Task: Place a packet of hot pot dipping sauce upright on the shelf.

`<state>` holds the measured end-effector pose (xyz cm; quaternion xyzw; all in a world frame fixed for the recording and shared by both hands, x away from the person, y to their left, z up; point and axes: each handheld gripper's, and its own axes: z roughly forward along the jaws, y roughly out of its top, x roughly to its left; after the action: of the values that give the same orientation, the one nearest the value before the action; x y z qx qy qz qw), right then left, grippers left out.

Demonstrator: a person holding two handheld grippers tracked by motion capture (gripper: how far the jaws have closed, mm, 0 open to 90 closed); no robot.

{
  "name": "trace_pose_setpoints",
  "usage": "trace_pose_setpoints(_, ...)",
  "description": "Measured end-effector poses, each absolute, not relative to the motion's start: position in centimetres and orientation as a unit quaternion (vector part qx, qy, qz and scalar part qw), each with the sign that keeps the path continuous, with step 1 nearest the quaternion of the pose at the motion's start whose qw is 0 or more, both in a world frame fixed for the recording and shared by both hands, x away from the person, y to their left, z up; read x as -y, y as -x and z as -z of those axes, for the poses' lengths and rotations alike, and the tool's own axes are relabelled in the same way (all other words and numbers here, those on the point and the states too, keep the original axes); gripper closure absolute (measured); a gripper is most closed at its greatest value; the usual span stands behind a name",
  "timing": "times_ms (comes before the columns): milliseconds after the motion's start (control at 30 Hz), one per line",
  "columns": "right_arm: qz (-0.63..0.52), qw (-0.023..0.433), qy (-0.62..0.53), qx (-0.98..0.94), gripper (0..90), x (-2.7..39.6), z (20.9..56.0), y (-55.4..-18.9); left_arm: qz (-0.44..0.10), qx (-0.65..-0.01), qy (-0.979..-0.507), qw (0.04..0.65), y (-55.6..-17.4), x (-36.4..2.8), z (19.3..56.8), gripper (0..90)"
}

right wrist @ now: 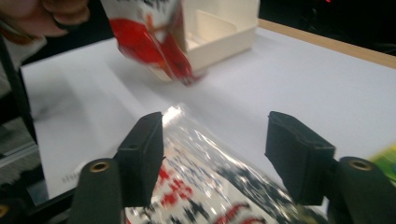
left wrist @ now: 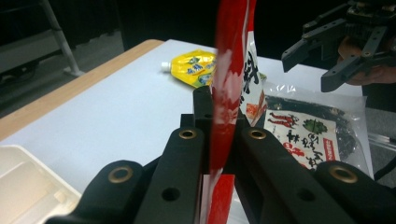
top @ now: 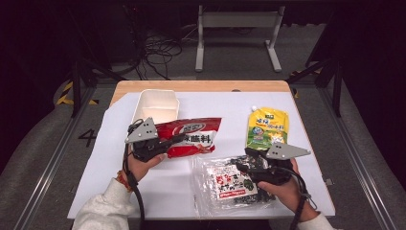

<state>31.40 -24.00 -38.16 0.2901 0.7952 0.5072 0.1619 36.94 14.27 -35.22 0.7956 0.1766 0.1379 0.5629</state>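
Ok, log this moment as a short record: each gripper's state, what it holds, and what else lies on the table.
left gripper: shut on the red packet, lifted beside the white container
right gripper: open, jaws above the clear seaweed bag, not pressing it
yellow pouch: flat on the white sheet, far side of the right gripper
table: wooden edge, white sheet over it

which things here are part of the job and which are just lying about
In the job: red packet, clamped in the left gripper; clear seaweed bag, under the open right gripper.
Lying about: yellow pouch, white box.
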Motion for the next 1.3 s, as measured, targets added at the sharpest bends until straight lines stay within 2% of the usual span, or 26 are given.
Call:
trace_pose_setpoints(200, -0.449, 0.227, -0.32, -0.803, 29.8, 27.1, 38.8, -30.1, -0.142, -0.18, -0.784, 0.577, -36.8, -15.3, 34.4, 90.0)
trace_pose_setpoints(433, -0.446, 0.232, -0.341, -0.795, 28.3, 28.9, 39.2, -29.4, -0.158, -0.183, -0.773, 0.586, -37.1, -16.3, 33.1, 90.0)
trace_pose_setpoints(667, -0.436, 0.217, -0.369, -0.791, 27.5, 29.5, 39.8, -29.2, -0.191, -0.202, -0.761, 0.586, -38.1, -18.6, 31.2, 90.0)
trace_pose_setpoints(967, -0.435, 0.213, -0.381, -0.787, 25.7, 30.1, 40.6, -28.2, -0.223, -0.233, -0.769, 0.551, -42.5, -21.1, 29.2, 90.0)
trace_pose_setpoints(1300, -0.41, 0.215, -0.411, -0.785, 25.3, 31.2, 41.9, -26.9, -0.231, -0.234, -0.795, 0.509, -47.8, -21.2, 29.8, 90.0)
